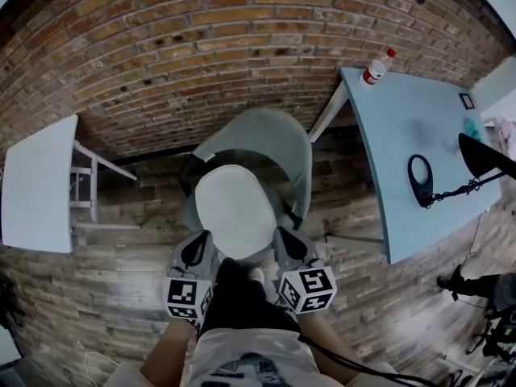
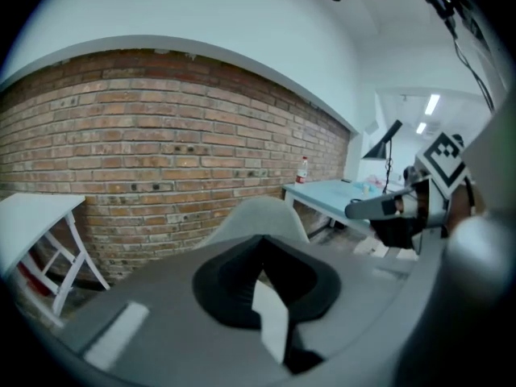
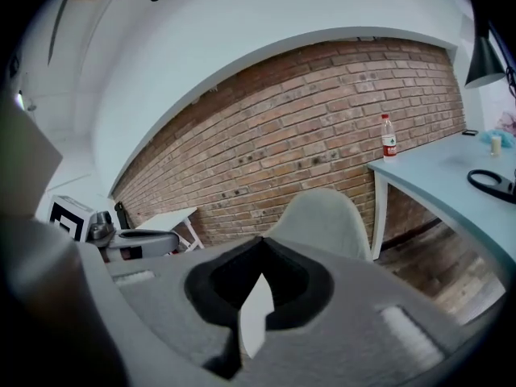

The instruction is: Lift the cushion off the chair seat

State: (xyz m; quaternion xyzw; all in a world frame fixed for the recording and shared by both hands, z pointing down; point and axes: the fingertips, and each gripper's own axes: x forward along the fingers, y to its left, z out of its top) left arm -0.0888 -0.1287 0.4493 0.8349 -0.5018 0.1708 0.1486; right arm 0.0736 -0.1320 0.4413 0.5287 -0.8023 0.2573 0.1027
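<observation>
Closed, empty left claw (image 1: 195,250) and right claw (image 1: 287,247) flanking near edge of cushion (image 1: 235,208) on chair (image 1: 278,139); cushion visible in head view only, masked elsewhere by claw bodies.

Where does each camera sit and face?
Head view: on the head, looking steeply down at the cushion on the chair; forearms, left tongs, right tongs show.
Left gripper view: on the left tongs, facing the brick wall; own shut jaws, right tongs.
Right gripper view: on the right tongs, facing the same wall; own shut jaws, left tongs.
All share chair and bottle.
</observation>
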